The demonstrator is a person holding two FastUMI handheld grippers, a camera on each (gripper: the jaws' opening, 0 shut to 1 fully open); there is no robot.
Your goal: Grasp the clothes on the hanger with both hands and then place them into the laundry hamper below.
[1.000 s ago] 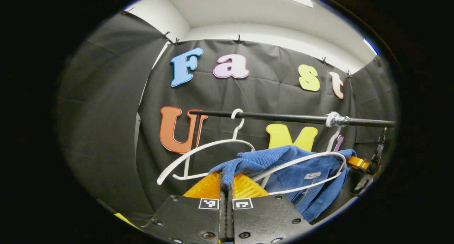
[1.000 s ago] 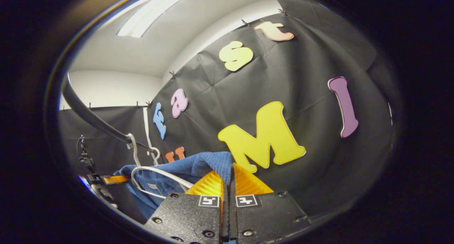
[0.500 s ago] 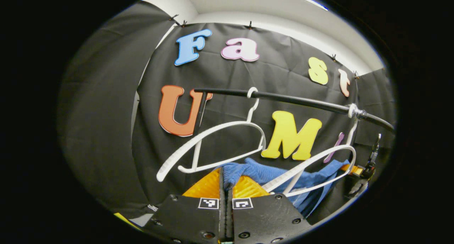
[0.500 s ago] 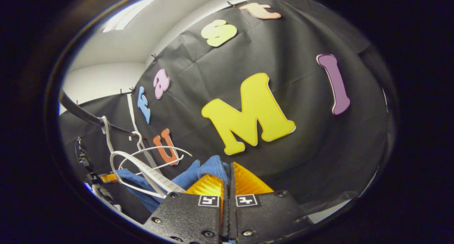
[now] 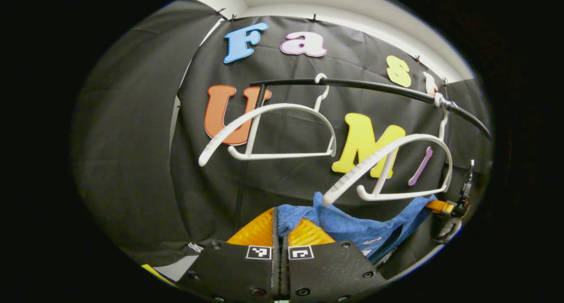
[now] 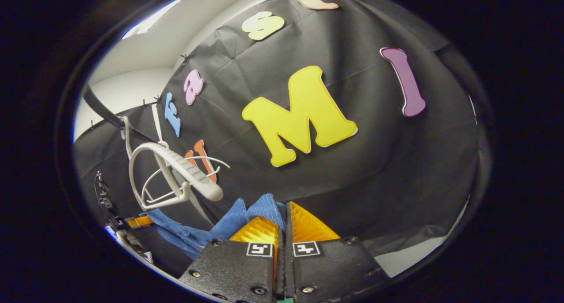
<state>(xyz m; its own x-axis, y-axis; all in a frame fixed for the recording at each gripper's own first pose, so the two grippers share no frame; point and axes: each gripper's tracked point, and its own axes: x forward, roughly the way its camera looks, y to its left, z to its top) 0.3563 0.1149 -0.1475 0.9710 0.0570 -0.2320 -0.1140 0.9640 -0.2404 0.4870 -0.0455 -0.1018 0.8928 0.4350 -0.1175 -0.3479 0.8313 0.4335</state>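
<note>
Shirt [image 5: 352,226] hangs stretched between my left gripper [image 5: 280,232] and right gripper [image 6: 282,232], both clamped on its corners, just below the bare hanger [image 5: 387,166]; hamper presumably lies straight down.

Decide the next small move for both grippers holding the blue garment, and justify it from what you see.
Probably lower both together toward the hamper. The blue garment hangs below the bare white hanger, apparently clear of it, and the left gripper and right gripper each have jaws closed on a corner.
</note>
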